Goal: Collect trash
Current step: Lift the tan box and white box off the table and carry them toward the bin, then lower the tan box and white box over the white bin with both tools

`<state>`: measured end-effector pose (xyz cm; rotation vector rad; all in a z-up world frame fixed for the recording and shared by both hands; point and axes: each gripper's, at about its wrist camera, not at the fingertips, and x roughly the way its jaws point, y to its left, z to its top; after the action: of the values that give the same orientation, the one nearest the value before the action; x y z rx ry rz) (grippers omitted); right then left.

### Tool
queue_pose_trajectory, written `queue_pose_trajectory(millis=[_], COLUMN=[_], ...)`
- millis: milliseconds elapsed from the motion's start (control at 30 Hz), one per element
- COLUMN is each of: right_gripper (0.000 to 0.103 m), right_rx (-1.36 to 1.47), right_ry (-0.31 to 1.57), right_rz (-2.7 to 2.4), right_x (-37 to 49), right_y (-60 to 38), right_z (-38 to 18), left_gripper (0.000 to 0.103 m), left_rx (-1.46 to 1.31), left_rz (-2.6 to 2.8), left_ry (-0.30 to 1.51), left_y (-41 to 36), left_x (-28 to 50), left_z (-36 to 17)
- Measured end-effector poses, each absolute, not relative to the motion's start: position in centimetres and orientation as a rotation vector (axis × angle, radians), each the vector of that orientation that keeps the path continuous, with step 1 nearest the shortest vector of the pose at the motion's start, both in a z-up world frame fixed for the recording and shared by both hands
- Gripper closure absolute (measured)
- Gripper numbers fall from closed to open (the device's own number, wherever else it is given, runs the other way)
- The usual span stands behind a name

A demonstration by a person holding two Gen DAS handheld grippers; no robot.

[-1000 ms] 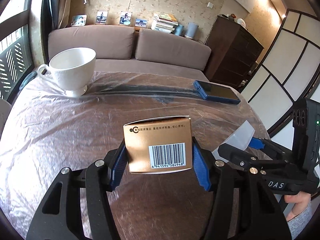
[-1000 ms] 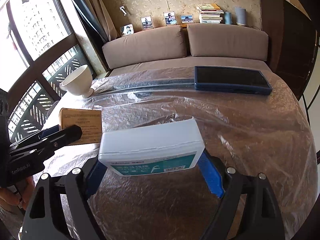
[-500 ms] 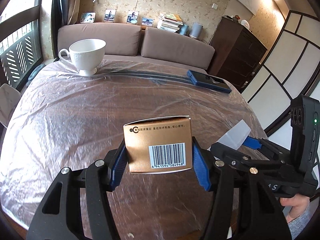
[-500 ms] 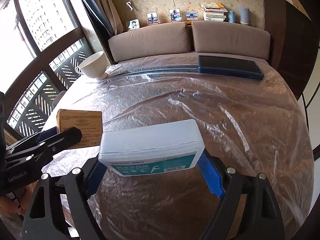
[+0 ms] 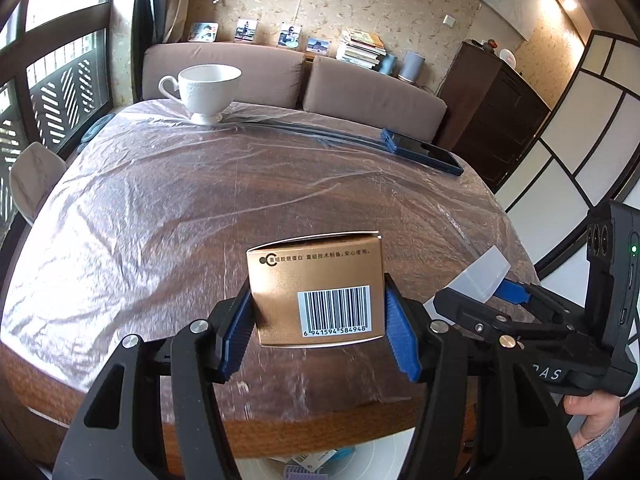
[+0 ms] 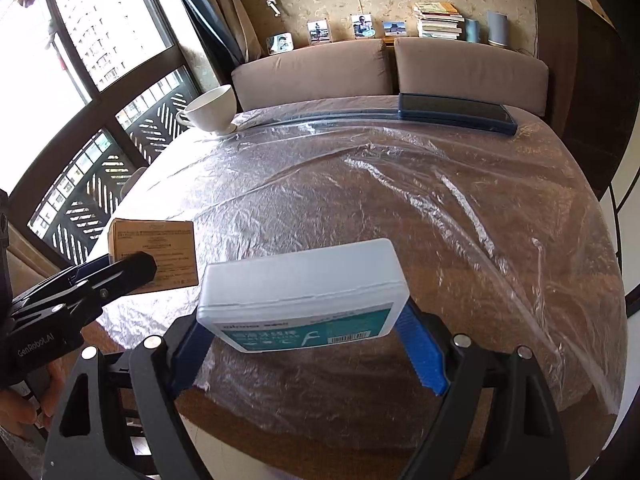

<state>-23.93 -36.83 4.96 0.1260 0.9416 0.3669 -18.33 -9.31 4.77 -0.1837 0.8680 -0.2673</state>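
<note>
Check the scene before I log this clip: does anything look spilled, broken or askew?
Nothing stands out. The gold box and white floss box sit squarely in the grippers; the cup stands upright. Only the table's plastic cover is wrinkled.

Both hand-held grippers clamped, side by side.

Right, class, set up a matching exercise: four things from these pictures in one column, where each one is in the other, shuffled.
Things:
1. copper box
2. white plastic box
3. white cup
4. blue-cased phone

Places:
A. far right of the table
B. between the right gripper's fingers
C. far left of the table
D. between the left gripper's fingers

Pairs: 1-D, 2-B, 3-C, 4-A
</note>
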Motion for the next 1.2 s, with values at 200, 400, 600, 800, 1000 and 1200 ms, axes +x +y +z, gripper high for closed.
queue_pose_trajectory(millis=[200,400,600,800,1000,1200], right_gripper=[0.020,0.020,0.020,0.020,0.020,0.020], right_rx=[0.109,0.112,0.116,0.142,0.157,0.149], right_ry=[0.952,0.952,0.953,0.980,1.004,1.053], right_rz=[0.391,0.390,0.360,0.322,0.291,0.266], right_x=[-25.8,-28.3,-31.6,-35.4,-39.3,-42.5], right_y=[-36.9,-37.0,-36.2,-35.2,-34.7,-34.3], right_z=[4.7,5.1,5.2,4.7,3.5,1.3], left_gripper=[0.043,0.043,0.043,0.043,0.043,0.043], left_rx=[-0.212,-0.226,-0.217,-0.204,-0.179,-0.153], left_rz=[-0.242,-0.250,-0.293,-0.327,-0.358,-0.378], left_ry=[0.873,0.865,0.851,0.863,0.904,0.950], left_y=[-9.1,-8.3,-7.0,-5.7,-5.3,-5.6], left_x=[-20.9,-23.0,-25.8,-29.0,-31.6,-33.4], left_z=[4.3,4.5,4.8,4.7,3.6,2.0])
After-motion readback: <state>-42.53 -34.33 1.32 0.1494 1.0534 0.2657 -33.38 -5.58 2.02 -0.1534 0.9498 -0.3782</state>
